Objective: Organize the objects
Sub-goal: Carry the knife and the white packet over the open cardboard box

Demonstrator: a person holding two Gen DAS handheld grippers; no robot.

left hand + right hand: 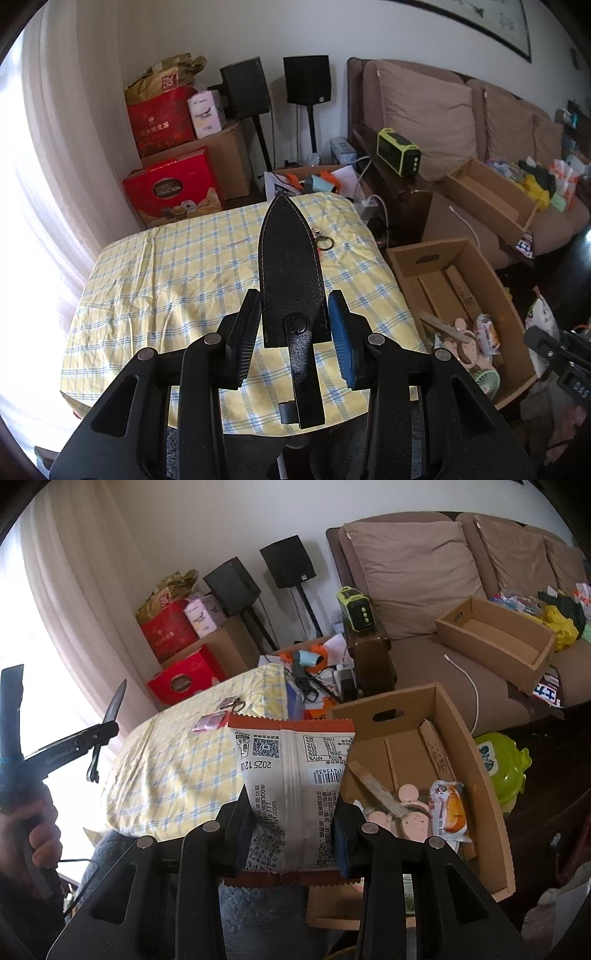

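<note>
Left gripper [295, 325] clamps a black sheath [291, 273]. Only the right wrist view shows the right gripper [293, 834] gripping a snack packet [291, 790].

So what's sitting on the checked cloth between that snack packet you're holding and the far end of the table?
In the right wrist view, a small pink packet and a bunch of keys lie beyond the snack packet; otherwise the tablecloth is bare.

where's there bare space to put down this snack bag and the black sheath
Most of the checked tablecloth lies bare, up to the key ring and pink packet at its far end. The cardboard box is bare at its handle-hole end; its near end is crowded with snacks.
</note>
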